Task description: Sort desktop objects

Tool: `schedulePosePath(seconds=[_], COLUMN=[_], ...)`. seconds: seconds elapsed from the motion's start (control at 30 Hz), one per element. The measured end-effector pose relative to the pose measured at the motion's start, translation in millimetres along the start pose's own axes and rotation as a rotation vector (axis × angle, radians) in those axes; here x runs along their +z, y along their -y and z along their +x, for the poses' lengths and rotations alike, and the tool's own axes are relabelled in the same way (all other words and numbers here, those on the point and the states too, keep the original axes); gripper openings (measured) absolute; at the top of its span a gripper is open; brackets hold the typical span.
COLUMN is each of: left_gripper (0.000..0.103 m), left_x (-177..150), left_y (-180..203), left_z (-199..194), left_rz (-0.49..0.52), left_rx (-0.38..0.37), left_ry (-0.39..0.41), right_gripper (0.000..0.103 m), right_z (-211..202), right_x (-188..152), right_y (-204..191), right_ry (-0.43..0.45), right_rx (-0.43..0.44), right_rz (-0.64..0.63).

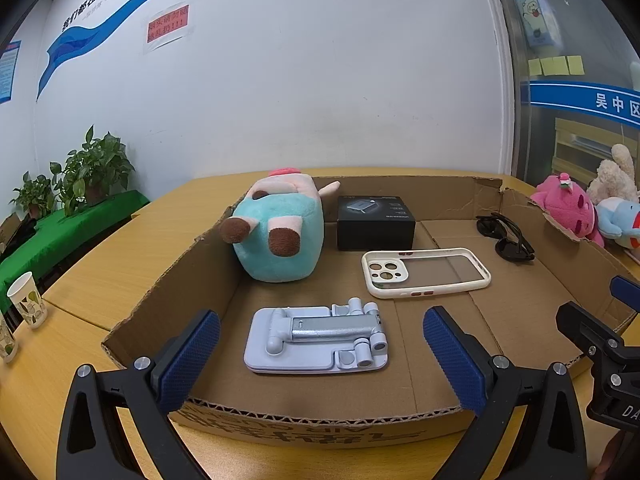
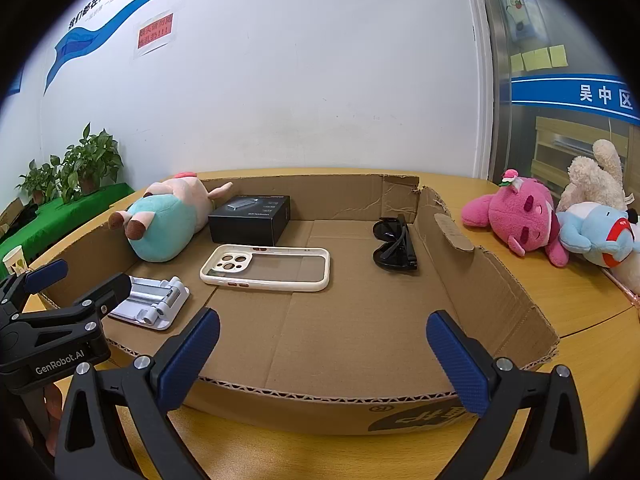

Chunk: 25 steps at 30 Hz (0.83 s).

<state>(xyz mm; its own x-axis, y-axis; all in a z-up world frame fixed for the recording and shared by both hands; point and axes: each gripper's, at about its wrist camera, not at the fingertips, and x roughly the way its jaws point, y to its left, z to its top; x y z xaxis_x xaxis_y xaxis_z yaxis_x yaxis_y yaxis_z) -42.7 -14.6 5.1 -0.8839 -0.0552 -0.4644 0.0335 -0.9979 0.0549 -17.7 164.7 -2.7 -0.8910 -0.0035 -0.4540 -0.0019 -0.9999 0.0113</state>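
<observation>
A shallow cardboard box (image 1: 320, 426) (image 2: 304, 408) lies on the wooden table. In it are a teal and pink plush toy (image 1: 280, 232) (image 2: 164, 220), a black product box (image 1: 376, 222) (image 2: 250, 220), a white phone case (image 1: 426, 272) (image 2: 266, 268), black sunglasses (image 1: 506, 236) (image 2: 394, 246) and a folded grey phone stand (image 1: 318, 340) (image 2: 154, 300). My left gripper (image 1: 320, 360) is open and empty, just before the stand at the box's front edge. My right gripper (image 2: 324, 360) is open and empty over the box's front right part.
A pink plush (image 2: 516, 216) (image 1: 568, 204), a blue plush (image 2: 596, 234) and a cream plush (image 2: 596, 176) lie on the table right of the box. Paper cups (image 1: 28, 300) stand at the left. Potted plants (image 1: 92, 168) sit on a green cloth by the wall.
</observation>
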Motion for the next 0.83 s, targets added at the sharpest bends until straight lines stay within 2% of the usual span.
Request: schedulePosePath(seconds=[0.83], left_gripper=[0.103], left_x=[-0.7], left_y=[0.7], left_z=[0.7], left_rz=[0.007], left_rx=[0.011], left_ry=[-0.004], right_gripper=[0.103], right_z=[-1.0], right_x=[-0.3], right_y=[0.3], right_ry=[-0.002], right_rx=[-0.002], right_rz=[0.004])
